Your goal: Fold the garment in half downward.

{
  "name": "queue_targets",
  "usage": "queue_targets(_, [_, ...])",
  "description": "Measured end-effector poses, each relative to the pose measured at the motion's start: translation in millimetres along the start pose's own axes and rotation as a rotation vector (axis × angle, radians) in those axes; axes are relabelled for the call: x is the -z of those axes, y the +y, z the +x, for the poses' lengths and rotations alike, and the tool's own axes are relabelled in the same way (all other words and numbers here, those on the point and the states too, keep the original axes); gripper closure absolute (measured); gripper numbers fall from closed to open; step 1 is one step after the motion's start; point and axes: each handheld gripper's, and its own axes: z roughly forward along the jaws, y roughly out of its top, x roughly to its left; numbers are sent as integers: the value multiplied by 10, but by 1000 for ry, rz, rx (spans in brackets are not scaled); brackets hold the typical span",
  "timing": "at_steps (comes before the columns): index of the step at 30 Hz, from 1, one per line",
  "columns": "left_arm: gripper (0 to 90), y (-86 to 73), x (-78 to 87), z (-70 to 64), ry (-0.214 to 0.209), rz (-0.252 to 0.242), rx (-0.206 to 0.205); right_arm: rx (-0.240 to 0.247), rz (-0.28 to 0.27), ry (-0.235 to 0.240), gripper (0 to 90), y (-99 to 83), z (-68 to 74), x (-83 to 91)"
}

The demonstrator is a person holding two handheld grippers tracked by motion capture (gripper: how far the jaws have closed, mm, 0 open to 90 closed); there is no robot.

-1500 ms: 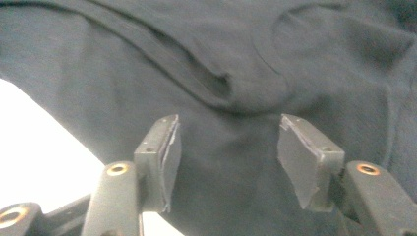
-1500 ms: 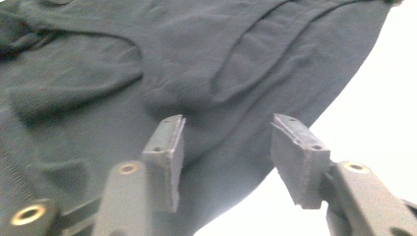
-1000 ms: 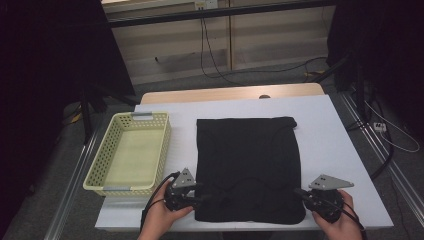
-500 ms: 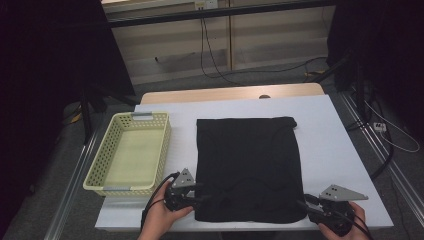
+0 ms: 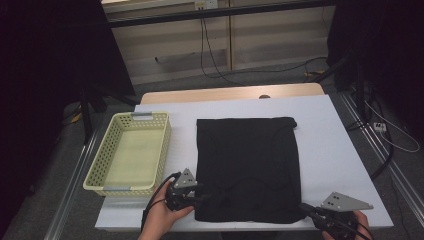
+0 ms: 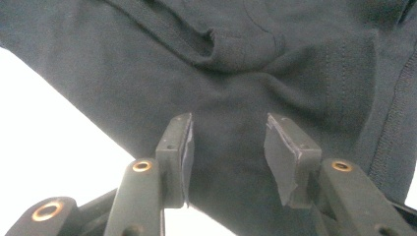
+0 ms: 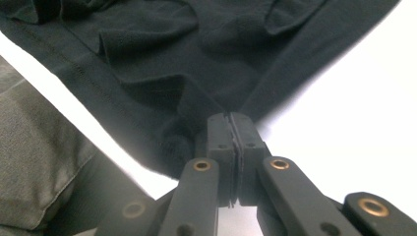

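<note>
Right gripper (image 7: 231, 147) clamped on cloth (image 5: 247, 167) corner; left gripper (image 6: 228, 147) gaping over other corner. I'd pinch left fully, then lift evenly.

White table (image 5: 325, 145), grey floor (image 5: 280, 75) (cables trailing), dim room

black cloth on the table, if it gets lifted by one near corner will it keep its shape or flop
The black cloth will probably flop: it puckers into soft folds where the right hand-held gripper pinches its corner. It looks thin and light, so it should drape and drag. The left hand-held gripper stands open over it.
</note>
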Motion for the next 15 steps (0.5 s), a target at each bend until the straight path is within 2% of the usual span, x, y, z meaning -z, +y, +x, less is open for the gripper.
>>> queue_targets(3, [551,1,-3,-4,0,-4,4,-27,-8,0,897,-12,-27,69])
queue_targets(6, [552,0,-2,-3,0,-3,4,-22,14,10,900,-18,-48,52])
queue_targets(8, [557,0,0,3,2,-3,2,-14,7,-8,900,-14,-38,88])
queue_targets(10, [562,-1,0,12,-4,-4,3,-11,-13,0,900,-15,-49,144])
queue_targets(15, [568,-5,2,11,-2,-6,3,-12,-26,-25,900,-117,-76,303])
